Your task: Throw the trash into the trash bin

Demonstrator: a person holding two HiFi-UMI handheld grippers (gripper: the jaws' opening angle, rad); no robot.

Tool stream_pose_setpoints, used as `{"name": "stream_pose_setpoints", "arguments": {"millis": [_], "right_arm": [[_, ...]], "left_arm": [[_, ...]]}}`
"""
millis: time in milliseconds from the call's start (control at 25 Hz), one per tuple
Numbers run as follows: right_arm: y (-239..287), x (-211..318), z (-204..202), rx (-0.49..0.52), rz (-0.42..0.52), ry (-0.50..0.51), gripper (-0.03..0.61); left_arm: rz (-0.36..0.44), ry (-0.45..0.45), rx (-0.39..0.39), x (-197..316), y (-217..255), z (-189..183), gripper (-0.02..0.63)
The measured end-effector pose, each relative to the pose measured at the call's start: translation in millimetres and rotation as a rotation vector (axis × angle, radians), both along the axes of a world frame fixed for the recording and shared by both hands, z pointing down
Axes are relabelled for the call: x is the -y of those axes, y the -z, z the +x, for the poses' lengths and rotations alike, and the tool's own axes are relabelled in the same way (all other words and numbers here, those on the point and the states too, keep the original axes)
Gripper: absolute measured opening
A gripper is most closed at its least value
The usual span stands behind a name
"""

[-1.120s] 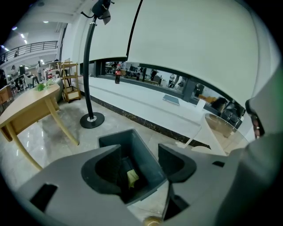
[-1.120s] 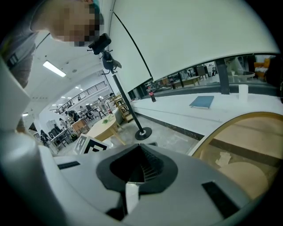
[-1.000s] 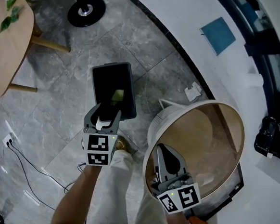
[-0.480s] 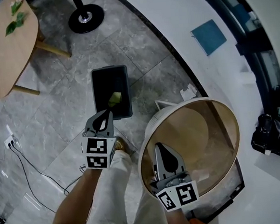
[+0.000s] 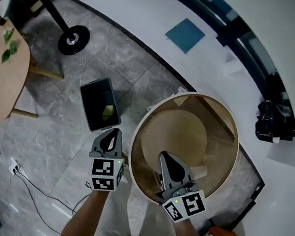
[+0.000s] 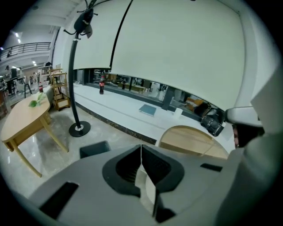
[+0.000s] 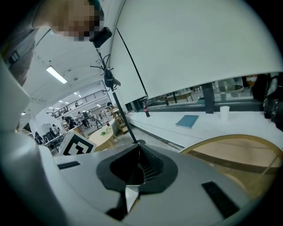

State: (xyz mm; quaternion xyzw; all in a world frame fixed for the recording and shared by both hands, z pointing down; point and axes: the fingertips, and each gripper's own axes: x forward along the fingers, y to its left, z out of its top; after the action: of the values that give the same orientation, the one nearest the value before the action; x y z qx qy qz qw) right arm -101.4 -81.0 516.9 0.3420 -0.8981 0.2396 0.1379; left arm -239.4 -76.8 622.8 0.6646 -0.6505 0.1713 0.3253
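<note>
Grey left tool [image 5: 115,133] closed, empty, held over grey stone floor [image 5: 52,132] just beside black rectangular trash bin [image 5: 94,99]; yellow-green crumpled scrap [image 5: 108,112] lying inside. Grey right tool [image 5: 164,157] closed, empty, above round white-rimmed wooden surface [image 5: 188,122].

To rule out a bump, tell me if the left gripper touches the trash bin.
Apart. Left gripper view: the left gripper, jaws shut, hangs high and clear of the trash bin below.

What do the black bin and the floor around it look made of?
Trash bin: probably plastic, matte black, thin rim with rounded corners. Floor: polished grey stone or stone-look tile, veined, with straight joints; which, I can't tell.
</note>
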Motion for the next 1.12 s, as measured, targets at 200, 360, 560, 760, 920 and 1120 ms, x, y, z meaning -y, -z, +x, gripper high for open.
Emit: {"name": "stream_pose_setpoints", "arguments": {"millis": [200, 360, 560, 760, 920, 1120], "right_arm": [[30, -3, 82, -0.012, 0.042, -0.126, 0.018], [53, -9, 162, -0.027, 0.068, -0.257, 0.018], [67, -24, 262, -0.051, 0.082, -0.427, 0.018], [68, -39, 320, -0.045, 0.074, -0.523, 0.018], [64, -49, 344, -0.031, 0.067, -0.577, 0.018], [56, -59, 362, -0.021, 0.052, -0.607, 0.018]], "left_arm": [[0.036, -0.16, -0.023, 14, 35, 98, 0.023], [0.056, -0.307, -0.05, 22, 61, 188, 0.023], [0.103, -0.491, -0.105, 21, 90, 302, 0.023], [0.111, -0.615, -0.097, 13, 101, 367, 0.025], [0.113, -0.689, -0.063, 7, 97, 393, 0.025], [0.119, -0.737, -0.053, 2, 93, 414, 0.142]]}}
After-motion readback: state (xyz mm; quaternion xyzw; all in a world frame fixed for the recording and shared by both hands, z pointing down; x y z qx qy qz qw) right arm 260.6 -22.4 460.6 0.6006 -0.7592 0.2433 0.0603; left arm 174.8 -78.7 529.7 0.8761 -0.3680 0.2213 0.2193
